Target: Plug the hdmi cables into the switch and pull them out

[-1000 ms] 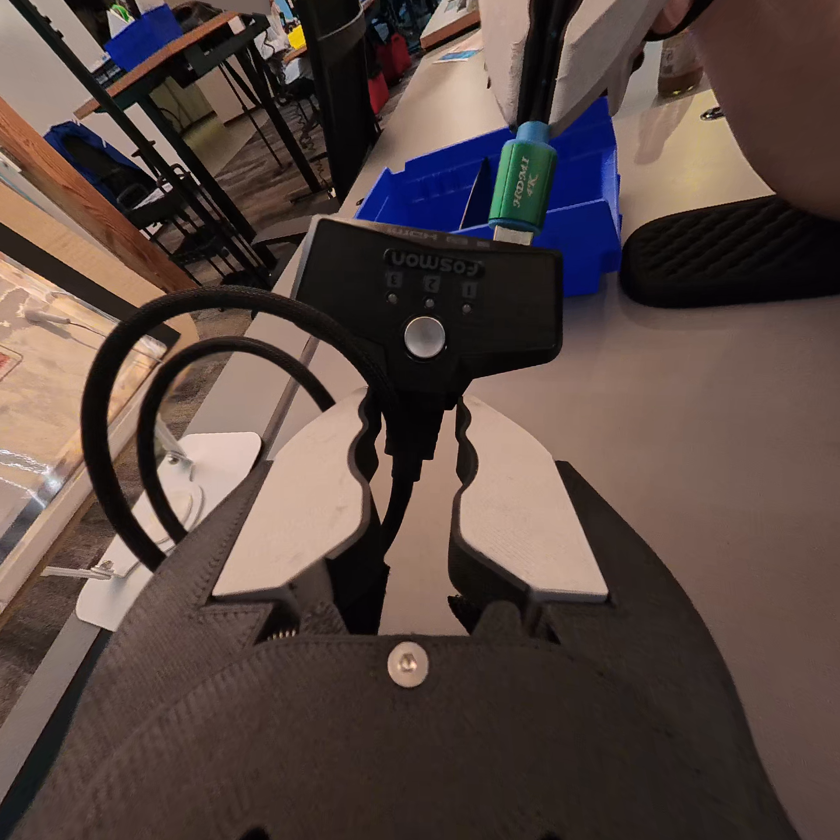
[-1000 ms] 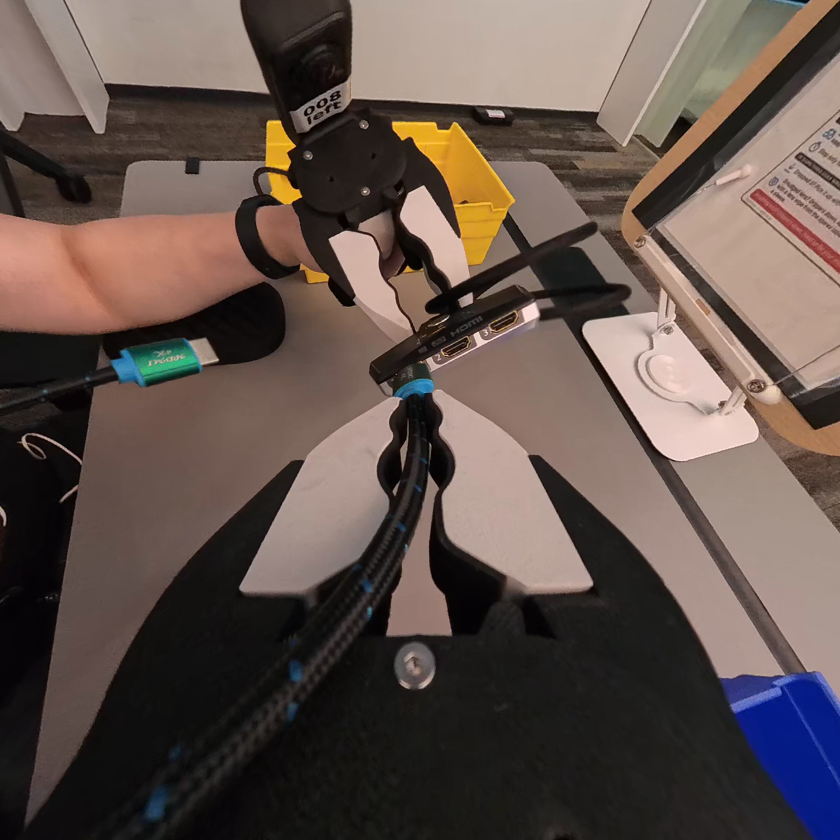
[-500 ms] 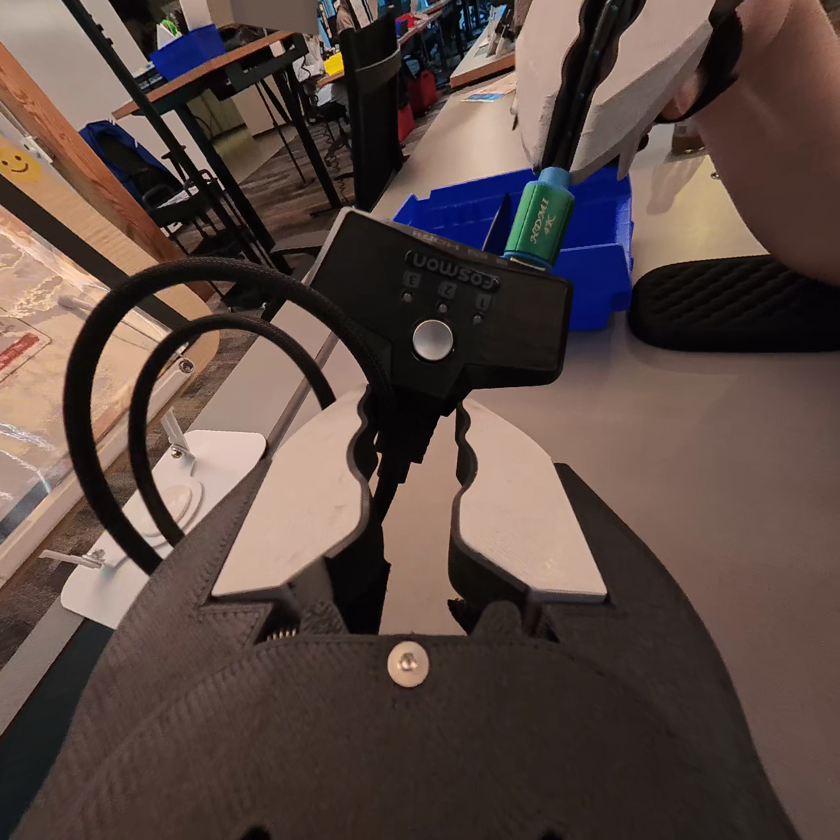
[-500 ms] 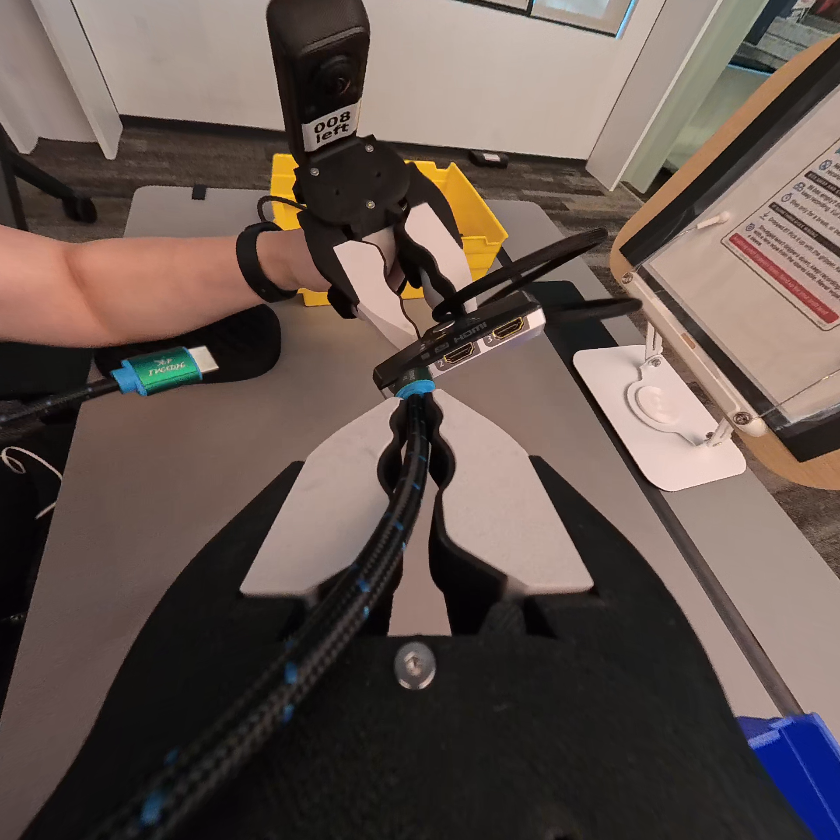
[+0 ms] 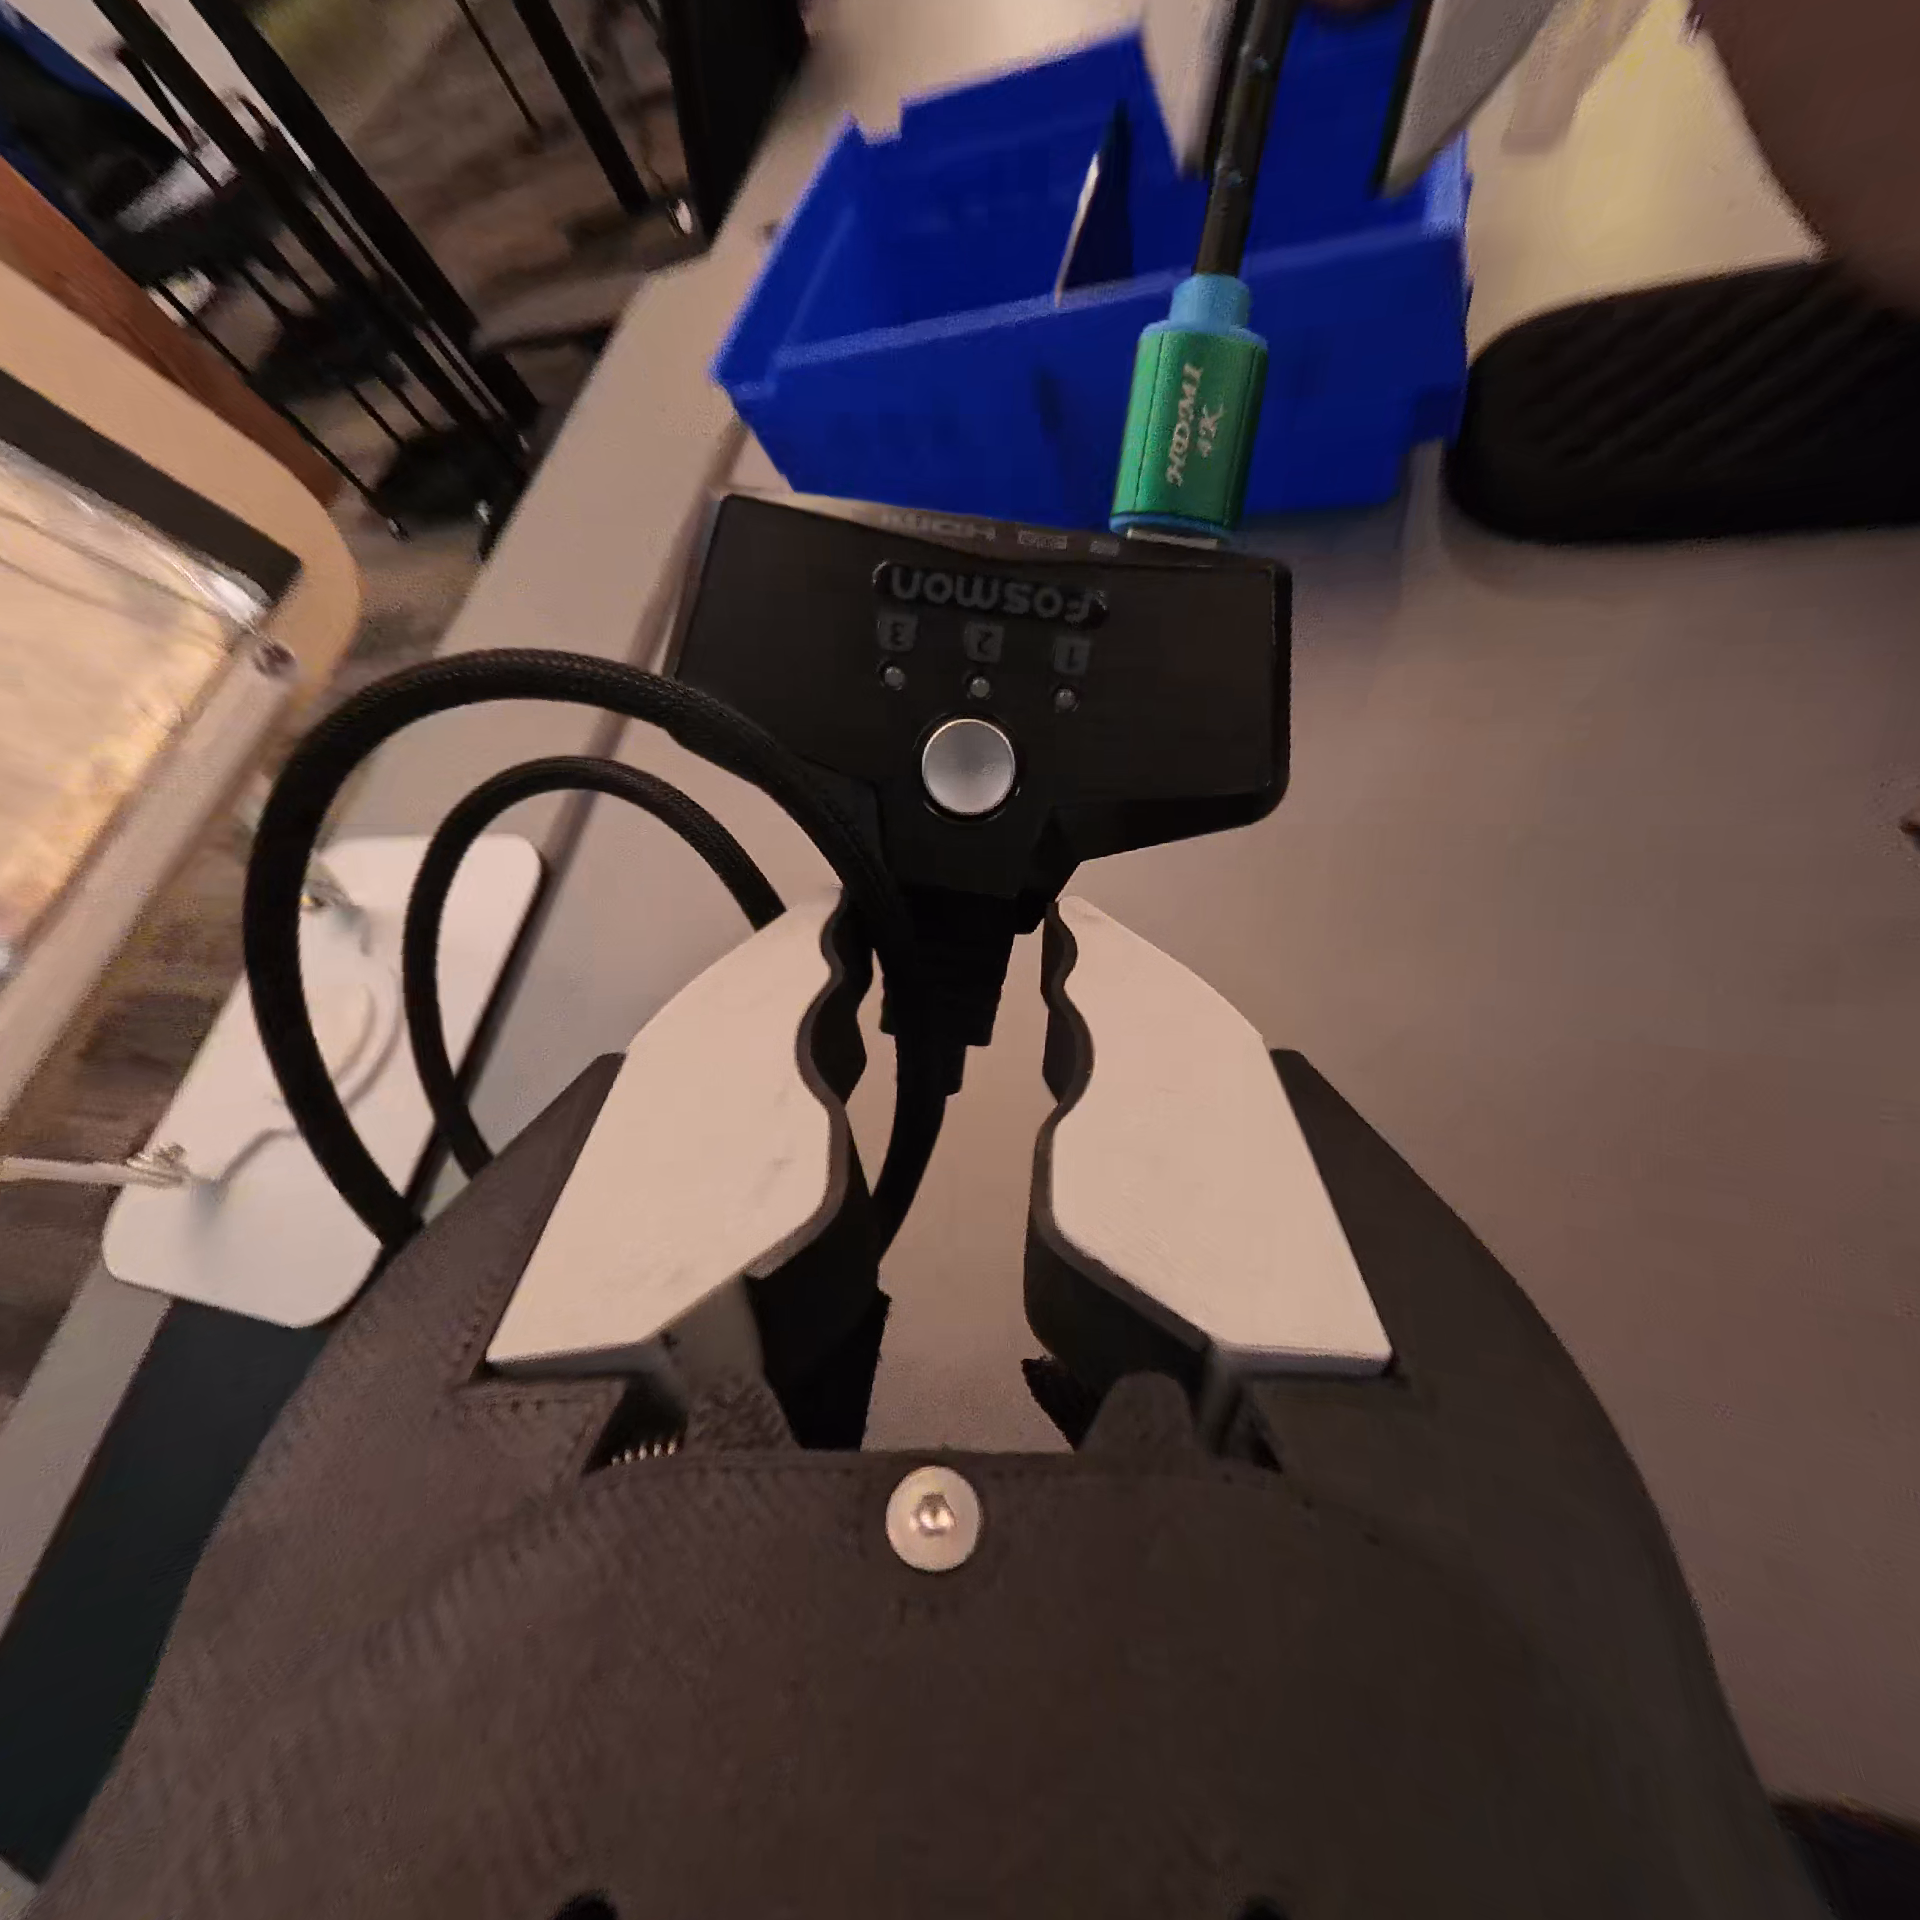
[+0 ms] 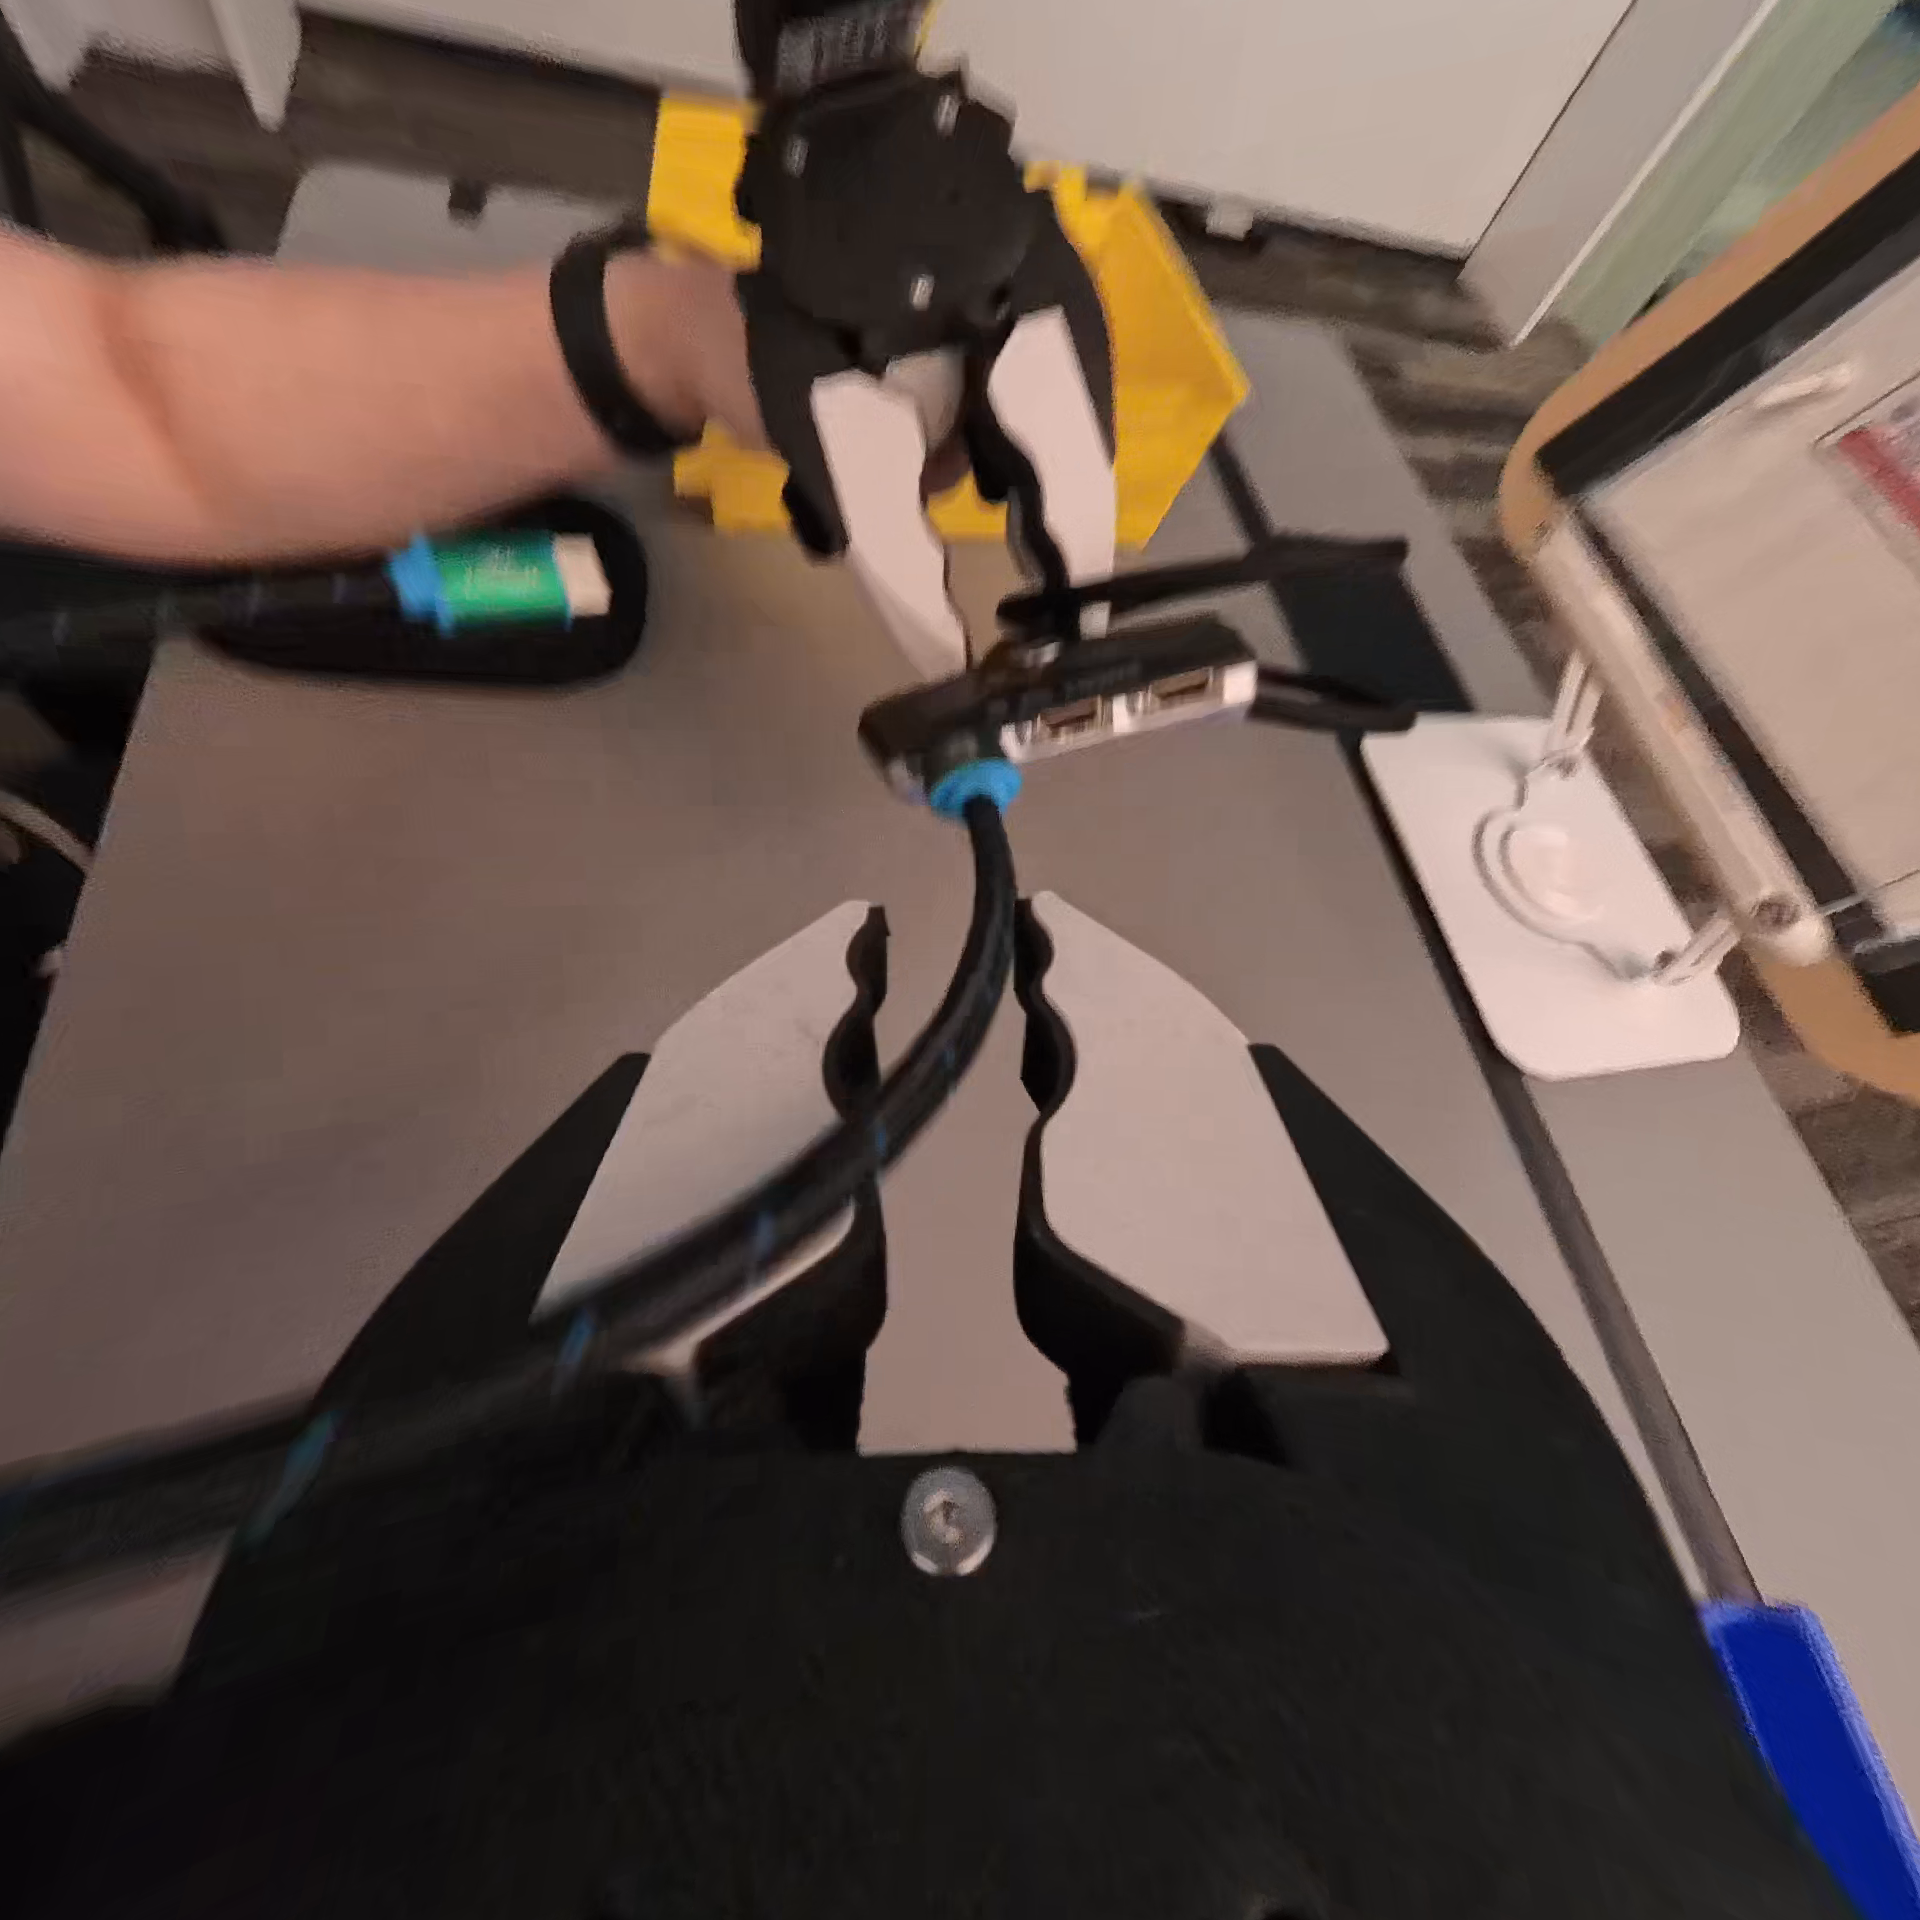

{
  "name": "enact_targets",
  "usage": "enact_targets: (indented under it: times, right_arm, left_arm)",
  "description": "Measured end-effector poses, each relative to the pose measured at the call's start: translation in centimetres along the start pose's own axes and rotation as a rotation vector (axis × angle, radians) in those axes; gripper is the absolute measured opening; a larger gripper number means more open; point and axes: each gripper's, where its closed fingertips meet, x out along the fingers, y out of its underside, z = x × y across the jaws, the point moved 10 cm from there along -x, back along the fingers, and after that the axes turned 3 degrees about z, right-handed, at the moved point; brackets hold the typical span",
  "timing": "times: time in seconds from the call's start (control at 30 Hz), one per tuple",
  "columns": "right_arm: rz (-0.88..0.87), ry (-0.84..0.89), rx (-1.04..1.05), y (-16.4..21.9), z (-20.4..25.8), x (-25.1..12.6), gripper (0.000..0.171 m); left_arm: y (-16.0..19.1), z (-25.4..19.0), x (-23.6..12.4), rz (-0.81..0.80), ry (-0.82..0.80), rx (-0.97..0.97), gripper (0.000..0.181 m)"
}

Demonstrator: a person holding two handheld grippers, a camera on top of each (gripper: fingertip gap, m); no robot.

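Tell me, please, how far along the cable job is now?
Done: one green plug sits in the switch. In hand: the left claw holds the switch; the right claw is open around that cable. Left: the second green plug on the table, two empty ports, then unplugging.

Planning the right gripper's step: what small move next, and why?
Probably back the right gripper off the cable: it is open, the green plug sits in the switch, and a second plug lies free.

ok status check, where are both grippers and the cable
Left gripper shut on switch pigtail. Right gripper open, cable loose between fingers. Green plug seated in end port; two ports empty. Nothing in the way.
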Motion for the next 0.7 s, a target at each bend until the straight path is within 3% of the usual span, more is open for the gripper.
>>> enact_targets:
  times: [0.2, 0.33, 0.47, 0.7]
  right_arm:
    - [0.287, 0.115, 0.031, 4.2, -1.2, -4.1, 0.029]
    - [0.202, 0.181, 0.085, 4.4, -2.1, -5.6, 0.027]
    - [0.213, 0.193, 0.053, 4.1, -1.9, -5.3, 0.026]
    - [0.225, 0.186, 0.045, 4.0, -2.0, -4.3, 0.026]
  left_arm:
    - [2.8, -0.5, 2.1, 0.180, 0.114, 0.022, 0.031]
    - [4.5, -1.5, 5.1, 0.373, 0.162, 0.061, 0.030]
    - [6.4, -1.9, 7.1, 0.467, 0.209, 0.033, 0.030]
    - [7.3, -1.3, 7.4, 0.436, 0.263, -0.157, 0.036]
